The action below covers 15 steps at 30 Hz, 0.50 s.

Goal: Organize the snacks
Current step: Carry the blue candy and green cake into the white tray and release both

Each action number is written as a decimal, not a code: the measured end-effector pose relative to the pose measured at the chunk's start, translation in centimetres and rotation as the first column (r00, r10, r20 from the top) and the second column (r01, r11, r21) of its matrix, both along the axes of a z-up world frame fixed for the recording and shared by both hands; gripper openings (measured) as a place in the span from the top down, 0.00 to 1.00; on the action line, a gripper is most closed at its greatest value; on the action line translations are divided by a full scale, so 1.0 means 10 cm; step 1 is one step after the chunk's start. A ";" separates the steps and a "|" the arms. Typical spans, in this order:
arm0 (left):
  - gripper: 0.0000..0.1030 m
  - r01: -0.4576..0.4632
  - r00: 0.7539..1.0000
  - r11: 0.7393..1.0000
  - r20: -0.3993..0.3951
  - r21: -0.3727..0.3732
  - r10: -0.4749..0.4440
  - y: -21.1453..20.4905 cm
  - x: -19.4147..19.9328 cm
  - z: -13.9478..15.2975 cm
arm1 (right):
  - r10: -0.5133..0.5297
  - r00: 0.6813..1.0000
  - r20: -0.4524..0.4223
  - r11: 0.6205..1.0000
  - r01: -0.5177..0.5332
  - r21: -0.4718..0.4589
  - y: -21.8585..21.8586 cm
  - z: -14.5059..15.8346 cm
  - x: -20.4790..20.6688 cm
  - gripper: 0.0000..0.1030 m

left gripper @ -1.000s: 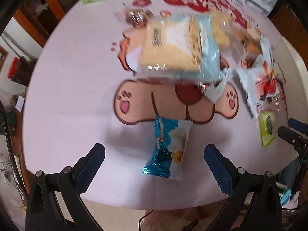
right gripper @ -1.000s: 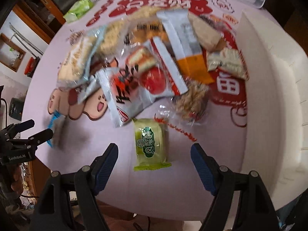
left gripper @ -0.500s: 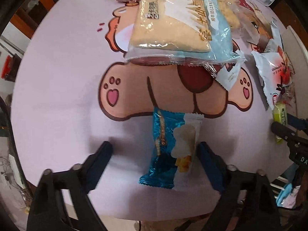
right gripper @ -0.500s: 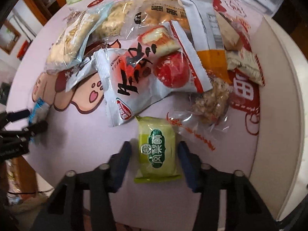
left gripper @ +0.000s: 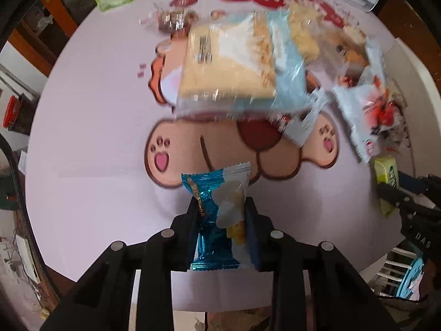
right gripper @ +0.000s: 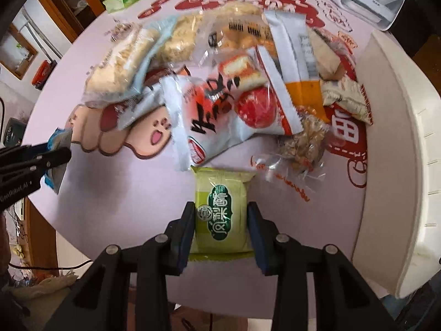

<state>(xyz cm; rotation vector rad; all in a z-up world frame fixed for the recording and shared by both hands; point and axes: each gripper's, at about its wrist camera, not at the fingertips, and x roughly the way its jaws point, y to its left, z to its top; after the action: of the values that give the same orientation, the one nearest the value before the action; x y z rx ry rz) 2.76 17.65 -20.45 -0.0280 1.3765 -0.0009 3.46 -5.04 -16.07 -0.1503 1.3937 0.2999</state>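
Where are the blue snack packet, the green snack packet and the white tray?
blue snack packet (left gripper: 220, 215), left wrist view, its middle.
green snack packet (right gripper: 222, 215), right wrist view, printed label.
white tray (right gripper: 391, 149), right wrist view, inner wall.

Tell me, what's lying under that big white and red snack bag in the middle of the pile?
Under the white and red snack bag the pink tablecloth and its printed paw show at the lower edge. A clear nut snack pokes out beside it. Anything beneath its middle is covered.

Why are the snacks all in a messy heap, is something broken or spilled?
Nothing looks torn or spilled. The snack pile just lies jumbled, packets overlapping, on the pink table, while the white bin beside it sits apart.
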 end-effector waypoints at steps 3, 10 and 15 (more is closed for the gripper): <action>0.72 0.024 0.998 1.000 0.060 -0.005 -0.024 -0.07 0.04 0.30 | 0.002 0.999 0.053 1.000 -0.002 0.009 0.02 0.24 -0.07 0.64; 0.72 0.132 0.954 0.991 0.272 -0.009 -0.125 -0.26 0.22 1.11 | -0.044 0.960 0.275 0.999 0.044 0.006 -0.05 0.95 -0.04 0.64; 0.72 0.222 0.883 0.975 0.426 -0.007 -0.198 -0.50 0.32 1.60 | -0.097 0.906 0.411 0.995 0.097 0.021 -0.16 1.36 0.05 0.64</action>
<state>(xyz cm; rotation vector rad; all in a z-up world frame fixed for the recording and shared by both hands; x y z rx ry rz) 5.96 12.66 -4.42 0.0721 0.9364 -0.2173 3.99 -6.63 -2.50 -0.1347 0.9767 0.1719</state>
